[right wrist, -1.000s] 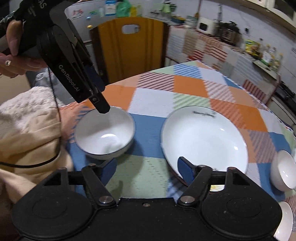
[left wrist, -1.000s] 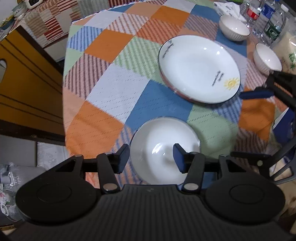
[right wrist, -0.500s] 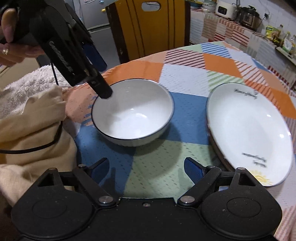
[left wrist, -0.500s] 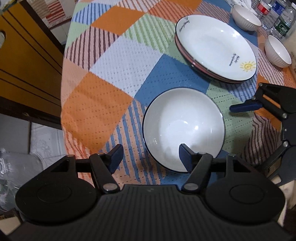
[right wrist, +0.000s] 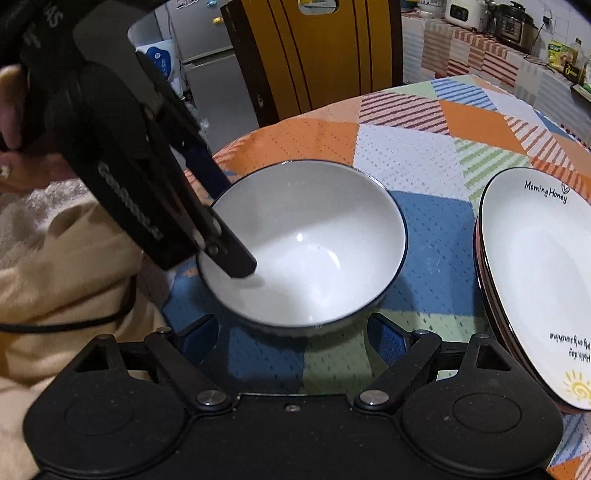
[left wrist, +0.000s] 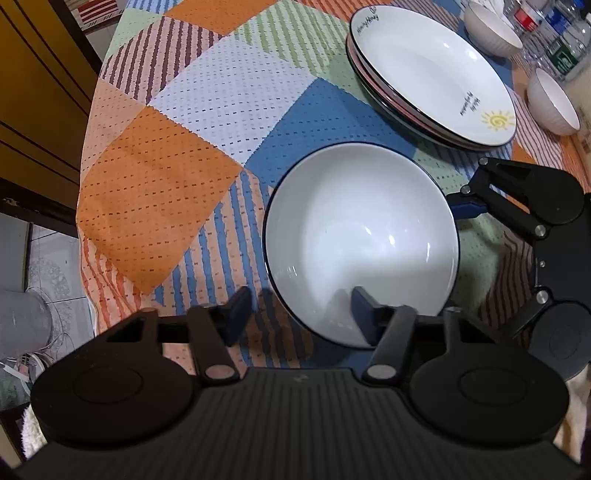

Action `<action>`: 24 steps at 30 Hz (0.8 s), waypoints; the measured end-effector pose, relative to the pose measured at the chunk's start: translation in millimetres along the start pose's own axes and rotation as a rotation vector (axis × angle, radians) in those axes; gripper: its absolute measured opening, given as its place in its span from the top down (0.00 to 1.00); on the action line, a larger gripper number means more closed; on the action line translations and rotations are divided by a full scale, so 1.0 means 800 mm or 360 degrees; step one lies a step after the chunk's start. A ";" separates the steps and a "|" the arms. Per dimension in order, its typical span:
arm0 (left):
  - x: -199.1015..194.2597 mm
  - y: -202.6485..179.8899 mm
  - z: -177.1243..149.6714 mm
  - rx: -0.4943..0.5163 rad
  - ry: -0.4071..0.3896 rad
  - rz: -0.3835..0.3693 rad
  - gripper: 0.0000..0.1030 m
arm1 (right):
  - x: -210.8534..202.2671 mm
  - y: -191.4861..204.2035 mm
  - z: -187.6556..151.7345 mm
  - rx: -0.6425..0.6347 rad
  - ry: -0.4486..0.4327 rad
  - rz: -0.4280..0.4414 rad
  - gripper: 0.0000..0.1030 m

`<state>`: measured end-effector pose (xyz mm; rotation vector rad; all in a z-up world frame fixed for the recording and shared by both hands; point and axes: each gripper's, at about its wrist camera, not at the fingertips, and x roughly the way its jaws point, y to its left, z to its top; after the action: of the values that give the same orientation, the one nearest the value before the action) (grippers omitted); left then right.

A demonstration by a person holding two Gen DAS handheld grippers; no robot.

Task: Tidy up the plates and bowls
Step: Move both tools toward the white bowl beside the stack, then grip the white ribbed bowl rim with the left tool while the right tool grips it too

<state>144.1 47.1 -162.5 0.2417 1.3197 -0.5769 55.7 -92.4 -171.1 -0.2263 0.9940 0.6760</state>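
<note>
A white bowl with a dark rim point(left wrist: 362, 236) point(right wrist: 314, 240) stands near the edge of the table with the patchwork cloth. My left gripper point(left wrist: 301, 314) point(right wrist: 229, 225) points steeply down over the bowl's near rim, one finger inside and one outside. Its jaws are closing, and a gap still shows on both sides of the rim. My right gripper point(right wrist: 293, 339) is open wide, low at the bowl's other side, its pads apart from the wall. One of its fingers point(left wrist: 467, 208) shows beside the bowl. A stack of white plates point(left wrist: 432, 74) point(right wrist: 543, 266) lies beyond.
Two small white ribbed bowls point(left wrist: 491, 26) point(left wrist: 552, 103) and water bottles point(left wrist: 554, 29) stand past the plates. A yellow-brown chair back point(right wrist: 314, 55) rises behind the table. A person's cream sleeve point(right wrist: 55, 277) lies at the table edge point(left wrist: 85, 206).
Both grippers have sunk toward the bowl. The left one's fingers now straddle the bowl's rim and stand closer together than half a second ago. The right one has stayed wide.
</note>
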 end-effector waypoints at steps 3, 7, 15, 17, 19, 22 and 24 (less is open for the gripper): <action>0.004 0.003 0.002 -0.0031 0.0010 -0.0041 0.74 | 0.005 -0.004 0.004 0.0029 -0.0016 0.0005 0.12; 0.005 0.004 0.002 -0.0010 -0.0007 -0.0025 0.77 | 0.009 0.000 0.006 -0.0005 -0.0046 -0.0002 0.11; -0.001 0.005 0.013 -0.0004 -0.0068 0.0040 0.77 | 0.018 -0.005 0.012 -0.0028 -0.0123 -0.0058 0.10; -0.008 0.005 0.017 0.0023 -0.0097 0.0068 0.77 | 0.017 -0.004 0.013 -0.0040 -0.0167 -0.0095 0.10; -0.017 0.006 0.022 0.0037 -0.0119 0.0071 0.77 | 0.014 -0.003 0.016 -0.0071 -0.0231 -0.0130 0.10; -0.033 0.008 0.037 0.0044 -0.0134 0.0083 0.77 | 0.004 -0.008 0.026 -0.0069 -0.0284 -0.0136 0.10; -0.047 0.008 0.050 0.0072 -0.0161 0.0103 0.77 | -0.006 -0.011 0.036 -0.0065 -0.0323 -0.0152 0.10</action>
<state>175.9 42.7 -117.4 0.2875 1.1977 -0.5576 79.5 -87.5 -152.2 -0.2347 0.7711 0.6195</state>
